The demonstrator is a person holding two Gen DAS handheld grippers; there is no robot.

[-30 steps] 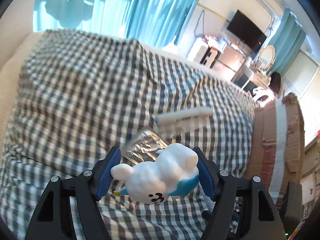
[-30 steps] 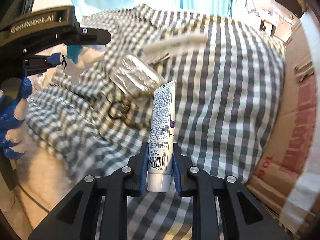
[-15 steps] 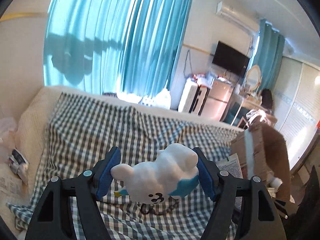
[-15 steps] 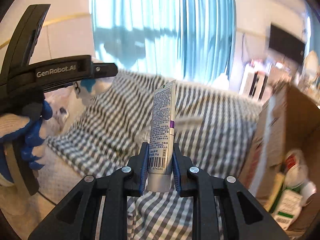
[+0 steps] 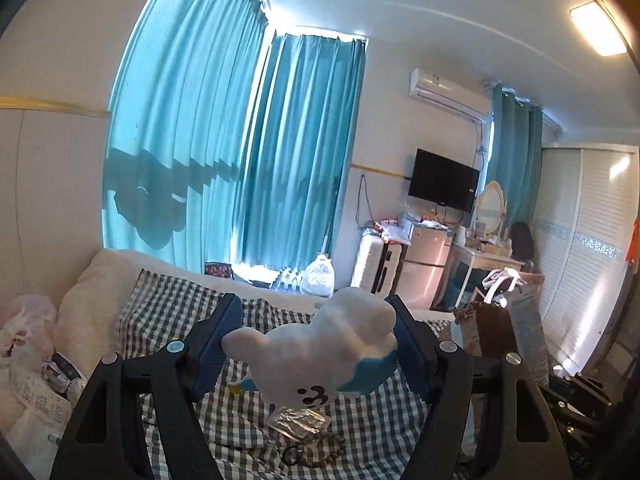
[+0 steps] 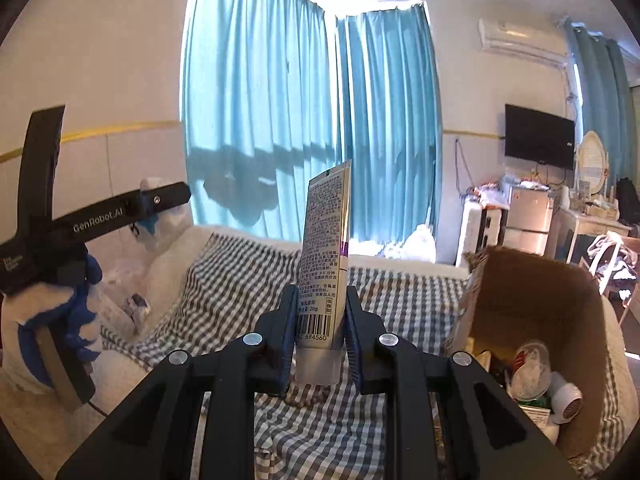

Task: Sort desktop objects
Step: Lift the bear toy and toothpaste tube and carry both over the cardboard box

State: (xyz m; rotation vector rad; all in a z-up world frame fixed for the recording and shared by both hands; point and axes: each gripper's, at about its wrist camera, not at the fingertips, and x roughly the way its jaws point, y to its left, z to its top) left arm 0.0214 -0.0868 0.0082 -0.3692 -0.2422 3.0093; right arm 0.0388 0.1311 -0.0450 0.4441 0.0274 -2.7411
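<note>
In the left wrist view, a white and blue plush toy [image 5: 316, 348] is clamped crosswise between the wide-set pads of the left gripper [image 5: 316, 344]; such a grip across the soft body is judged to keep it from slipping while it is carried clear of the checked cloth [image 5: 168, 300]; a foil packet [image 5: 298, 420] and a bead string [image 5: 316, 454] are left lying on the cloth near its front edge, presumably for a later pass.

In the right wrist view, a tube [image 6: 324, 264] is pinched at its capped end by the narrow-set pads of the right gripper [image 6: 318, 336] and is held upright, crimped end up; the cardboard box [image 6: 560, 292] beside the cloth's right edge is seen already to hold sorted items, so it is judged the likely destination; the left gripper, held by a gloved hand [image 6: 56, 328], is seen at the left with the toy.
</note>
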